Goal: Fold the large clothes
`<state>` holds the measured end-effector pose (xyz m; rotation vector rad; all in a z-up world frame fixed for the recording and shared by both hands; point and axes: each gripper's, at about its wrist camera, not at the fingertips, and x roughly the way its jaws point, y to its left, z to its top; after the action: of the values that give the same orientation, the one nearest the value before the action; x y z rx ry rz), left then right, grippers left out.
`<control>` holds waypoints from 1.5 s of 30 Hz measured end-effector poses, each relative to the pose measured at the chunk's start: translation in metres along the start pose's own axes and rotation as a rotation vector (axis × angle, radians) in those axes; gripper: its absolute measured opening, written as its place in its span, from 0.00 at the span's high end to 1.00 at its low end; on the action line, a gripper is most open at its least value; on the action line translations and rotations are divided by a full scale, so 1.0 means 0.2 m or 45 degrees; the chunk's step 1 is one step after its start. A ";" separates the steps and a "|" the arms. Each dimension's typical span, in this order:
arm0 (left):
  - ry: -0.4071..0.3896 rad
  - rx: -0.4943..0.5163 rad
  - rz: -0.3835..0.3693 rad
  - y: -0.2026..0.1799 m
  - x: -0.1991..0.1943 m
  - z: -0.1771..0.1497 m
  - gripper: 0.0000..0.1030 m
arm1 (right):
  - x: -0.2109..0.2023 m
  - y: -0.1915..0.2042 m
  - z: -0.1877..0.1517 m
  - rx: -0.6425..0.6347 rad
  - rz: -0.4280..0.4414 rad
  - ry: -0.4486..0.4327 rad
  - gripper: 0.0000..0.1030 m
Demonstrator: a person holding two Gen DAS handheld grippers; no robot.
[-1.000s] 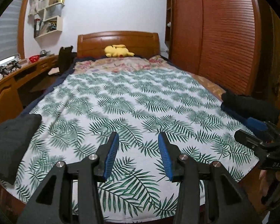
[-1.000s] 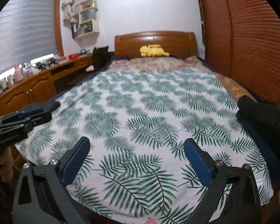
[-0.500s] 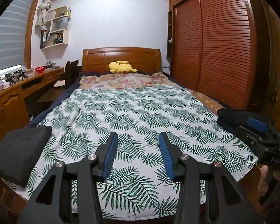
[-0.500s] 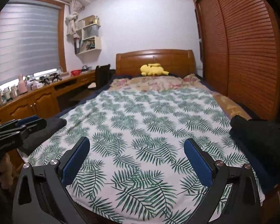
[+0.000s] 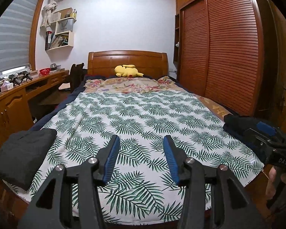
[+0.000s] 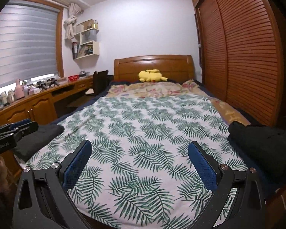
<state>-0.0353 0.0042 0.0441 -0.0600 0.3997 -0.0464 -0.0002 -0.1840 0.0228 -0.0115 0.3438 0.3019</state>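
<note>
A bedroom, its bed under a palm-leaf sheet point(image 5: 143, 118). At the sheet's right foot corner lies a dark crumpled garment point(image 6: 261, 148), nearest the right gripper point(image 6: 139, 158); a folded dark garment point(image 5: 19, 158) sits at its left corner. The left gripper point(image 5: 141, 152) is likewise spread, empty.

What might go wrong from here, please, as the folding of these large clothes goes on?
1. The unfolded dark garment pile lies at the bed's right edge and could slide off when pulled.
2. The folded dark garment overhangs the left edge, so a nudge from the left gripper might tip it.
3. Dragging clothes could rumple the leaf-print sheet.
</note>
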 end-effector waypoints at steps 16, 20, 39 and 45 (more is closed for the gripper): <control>-0.004 -0.003 0.003 0.00 -0.01 -0.01 0.53 | -0.01 0.00 0.00 -0.001 0.006 -0.003 0.01; -0.007 -0.002 0.004 0.00 -0.02 -0.01 0.53 | -0.01 0.00 0.00 -0.002 0.007 -0.002 0.01; -0.004 0.001 0.013 0.00 -0.03 -0.01 0.52 | -0.01 0.01 0.00 -0.002 0.006 0.003 0.01; -0.002 0.001 0.015 0.00 -0.03 -0.01 0.51 | -0.01 0.01 0.00 -0.002 0.006 0.002 0.01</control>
<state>-0.0409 0.0045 0.0442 -0.0573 0.3984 -0.0352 -0.0028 -0.1837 0.0230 -0.0127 0.3448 0.3066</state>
